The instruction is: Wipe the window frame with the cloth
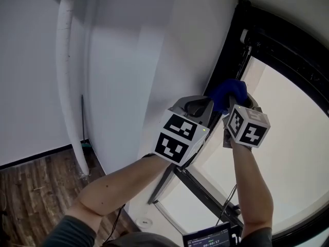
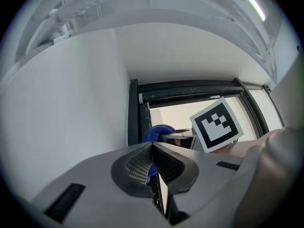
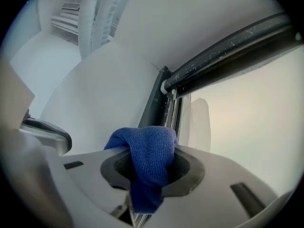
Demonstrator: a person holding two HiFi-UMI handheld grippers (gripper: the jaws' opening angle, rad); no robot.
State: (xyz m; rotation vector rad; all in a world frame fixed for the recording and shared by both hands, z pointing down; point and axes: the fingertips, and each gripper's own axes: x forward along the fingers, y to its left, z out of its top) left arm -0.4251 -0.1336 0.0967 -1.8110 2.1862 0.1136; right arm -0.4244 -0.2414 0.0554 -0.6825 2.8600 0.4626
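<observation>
A blue cloth (image 1: 229, 91) is bunched against the upright black window frame (image 1: 226, 55), near its upper corner. My right gripper (image 1: 240, 103) is shut on the cloth, which bulges out between its jaws in the right gripper view (image 3: 148, 158), with the frame's upright (image 3: 156, 103) just beyond it. My left gripper (image 1: 203, 106) is close beside it on the left, next to the frame. Its jaws are shut with nothing between them (image 2: 153, 147). Past them, the left gripper view shows the cloth (image 2: 154, 132), the frame (image 2: 133, 113) and the right gripper's marker cube (image 2: 216, 125).
A white wall (image 1: 133, 60) runs left of the frame, with a white pipe (image 1: 67, 76) down to the wooden floor (image 1: 31, 189). Pale window glass (image 1: 277, 153) fills the right. A black crossbar (image 1: 200, 189) runs below my arms. A small screen (image 1: 208, 238) shows at the bottom edge.
</observation>
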